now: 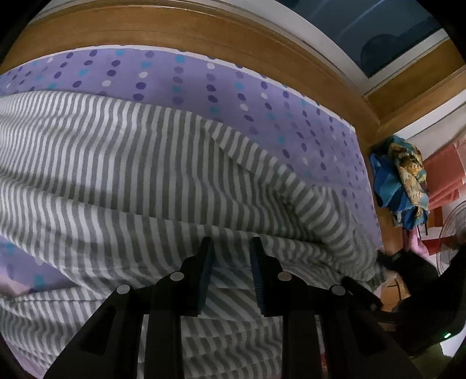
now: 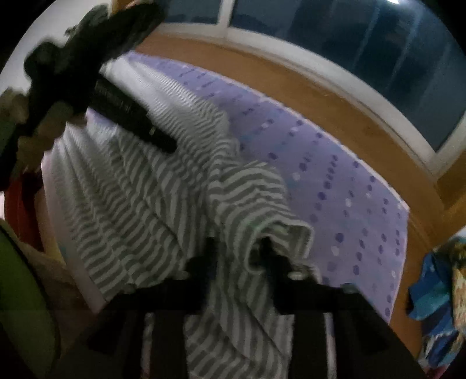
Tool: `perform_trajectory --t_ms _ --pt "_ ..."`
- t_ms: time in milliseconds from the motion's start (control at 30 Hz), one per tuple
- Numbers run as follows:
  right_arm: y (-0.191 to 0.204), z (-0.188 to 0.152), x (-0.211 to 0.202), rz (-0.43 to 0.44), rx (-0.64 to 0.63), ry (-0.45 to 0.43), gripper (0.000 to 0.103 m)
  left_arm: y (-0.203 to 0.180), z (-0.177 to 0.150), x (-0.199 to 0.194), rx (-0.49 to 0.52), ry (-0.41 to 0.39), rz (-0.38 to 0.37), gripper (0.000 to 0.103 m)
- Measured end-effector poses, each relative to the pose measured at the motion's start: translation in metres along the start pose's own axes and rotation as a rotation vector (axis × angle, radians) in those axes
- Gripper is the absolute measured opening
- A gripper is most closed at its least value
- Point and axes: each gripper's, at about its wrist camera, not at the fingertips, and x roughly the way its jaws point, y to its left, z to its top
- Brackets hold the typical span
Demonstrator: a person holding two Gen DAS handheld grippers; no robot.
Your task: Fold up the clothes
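Striped garment (image 1: 122,163), grey and white, lies spread on the purple dotted bedsheet (image 1: 233,96), filling most of the left wrist view. Its long axis runs across that view, from the left edge toward the lower right, where it bunches up near the wooden bed frame (image 1: 163,26). Stripes run crosswise to that length. One fold ridge climbs diagonally through the middle, and a loose flap peaks toward the sheet's far side.

Left gripper (image 1: 231,247) points steeply down at the near edge of the cloth. Jaws stand a narrow gap apart, blue pads facing each other. Striped fabric shows in the gap, but I cannot tell whether the pads press on it or just hover over it.

Right wrist view is motion-blurred. Same garment (image 2: 139,186) runs from upper left down to the bottom centre, with its near end lifted into a hump. Right gripper (image 2: 237,247) has that raised end draped over and between its fingers; the hem curls over the right fingertip (image 2: 266,247). Jaws look about half open. Blur hides whether the pads actually pinch the cloth, so grip can't be confirmed.

Left gripper (image 2: 128,113) shows in this view as a dark bar above the cloth at upper left.

Pile of blue and patterned clothes (image 1: 404,180) sits off the bed's right side, apart from the garment.
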Motion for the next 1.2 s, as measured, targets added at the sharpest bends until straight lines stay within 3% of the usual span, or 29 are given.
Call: perform_trajectory --t_ms 67,333,533,567,600,633,767,933,1133,1200 --pt "-0.008 0.0 -0.006 -0.004 0.017 -0.024 0.059 0.001 0.0 0.001 0.002 0.006 -0.002 0.024" --pt "-0.012 0.013 0.003 -0.084 -0.021 -0.055 0.059 0.005 0.0 -0.003 0.021 0.004 -0.005 0.024" --pt "-0.012 0.026 0.014 -0.003 -0.074 -0.081 0.058 0.006 0.011 -0.018 0.094 -0.044 0.076 0.024" --pt "-0.014 0.029 0.016 0.021 -0.062 -0.086 0.057 0.008 0.014 -0.02 0.097 -0.051 0.088 0.024" --pt "-0.018 0.034 0.021 0.056 -0.031 -0.088 0.038 0.011 0.017 -0.022 0.095 -0.059 0.096 0.024" --pt "-0.023 0.037 0.025 0.084 -0.002 -0.085 0.026 0.014 0.021 -0.024 0.094 -0.069 0.105 0.024" --pt "-0.061 0.052 0.027 0.124 0.164 -0.113 0.02 0.028 0.04 -0.026 0.109 -0.11 0.155 0.024" --pt "-0.102 0.065 0.017 0.069 0.249 -0.122 0.019 0.038 0.07 -0.024 0.142 -0.11 0.153 0.024" --pt "-0.131 0.097 0.017 -0.121 0.272 -0.142 0.018 0.032 0.092 -0.022 0.166 -0.172 0.165 0.024" --pt "-0.144 0.107 0.03 -0.149 0.303 -0.122 0.018 0.03 0.101 -0.015 0.182 -0.201 0.186 0.024"
